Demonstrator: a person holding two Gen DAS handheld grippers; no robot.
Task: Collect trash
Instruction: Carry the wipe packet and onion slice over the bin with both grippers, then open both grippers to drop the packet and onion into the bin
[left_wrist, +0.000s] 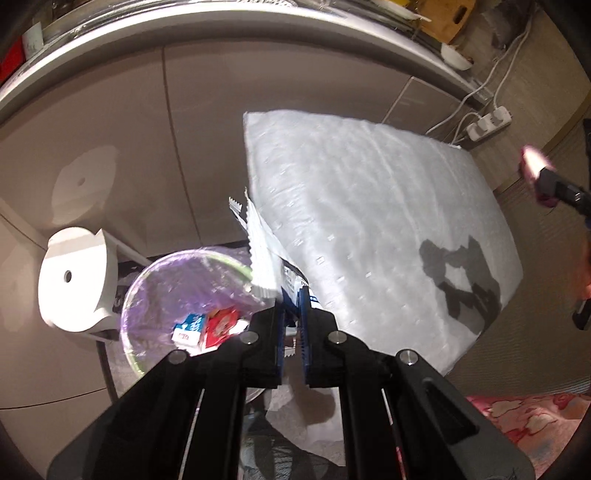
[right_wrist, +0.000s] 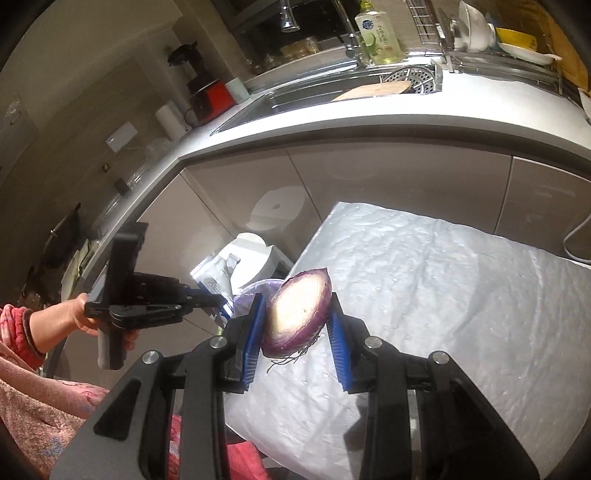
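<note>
Right tool (right_wrist: 297, 325) clenched on a halved red onion (right_wrist: 298, 317), blue pads (right_wrist: 255, 328) pressing its 2 sides. Long axis of the onion tilted, pointed tip up and to the right, root hairs hanging at the lower end, pale cut face turned toward the camera. Held above the near left edge of a white padded sheet (right_wrist: 443, 295) covering a raised surface.

Left tool (left_wrist: 293, 321) clenched on a white wrapper (left_wrist: 260, 254), serrated edge pointing up and away, long axis running from the pads toward the far cabinet doors (left_wrist: 110, 122). Lower part of the wrapper hidden between the pads; print on it too blurred to read.

Just left of and below that wrapper, a round bin lined with a purple bag (left_wrist: 177, 291). Inside, a red packet (left_wrist: 221, 325) and a blue-and-white carton (left_wrist: 190, 326), both partly hidden by the tool's black frame. Further left, a white roll with a centre hole (left_wrist: 74, 280), beside the bin.

In the right wrist view, bin rim mostly hidden behind the onion. A hand (right_wrist: 79, 314) in a pink sleeve on the left tool's grip. Far off, a counter (right_wrist: 332, 125) with a sink and a dish rack, cut off at the frame's top.
</note>
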